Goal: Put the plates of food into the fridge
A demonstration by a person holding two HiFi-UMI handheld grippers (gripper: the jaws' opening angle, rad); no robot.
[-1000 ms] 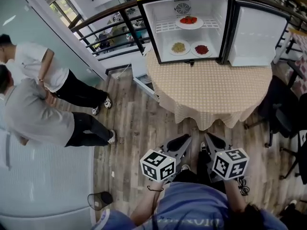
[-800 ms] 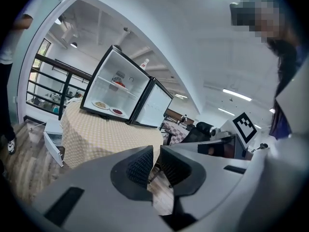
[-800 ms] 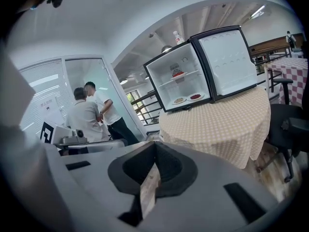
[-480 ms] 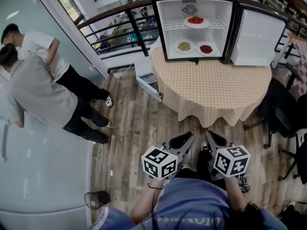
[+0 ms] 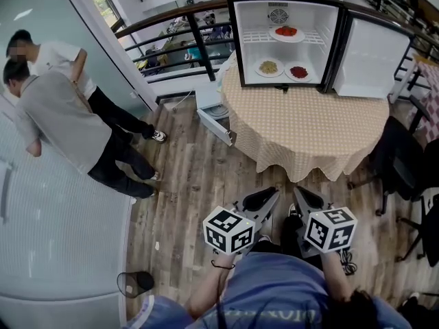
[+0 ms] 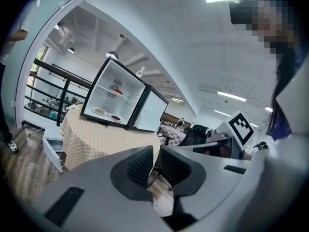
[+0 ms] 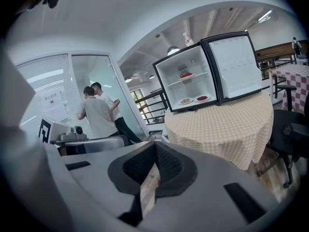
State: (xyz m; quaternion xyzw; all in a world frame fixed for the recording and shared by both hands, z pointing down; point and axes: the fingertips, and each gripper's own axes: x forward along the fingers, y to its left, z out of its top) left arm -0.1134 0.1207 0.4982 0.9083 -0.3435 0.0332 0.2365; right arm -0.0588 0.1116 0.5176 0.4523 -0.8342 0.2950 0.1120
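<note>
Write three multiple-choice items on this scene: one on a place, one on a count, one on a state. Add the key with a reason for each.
1. Where does the fridge stand?
A. On the floor
B. On the cloth-covered table
C. On a chair

2. How many plates are inside it?
A. One
B. Two
C. Three

3. The fridge door is:
A. open
B. shut
C. taken off

Key:
1 B: its base rests on the checked cloth at the table's far edge.
2 C: one sits on the upper shelf, and two more sit side by side on the bottom.
3 A: it is swung out to the right, so the white interior shows.
</note>
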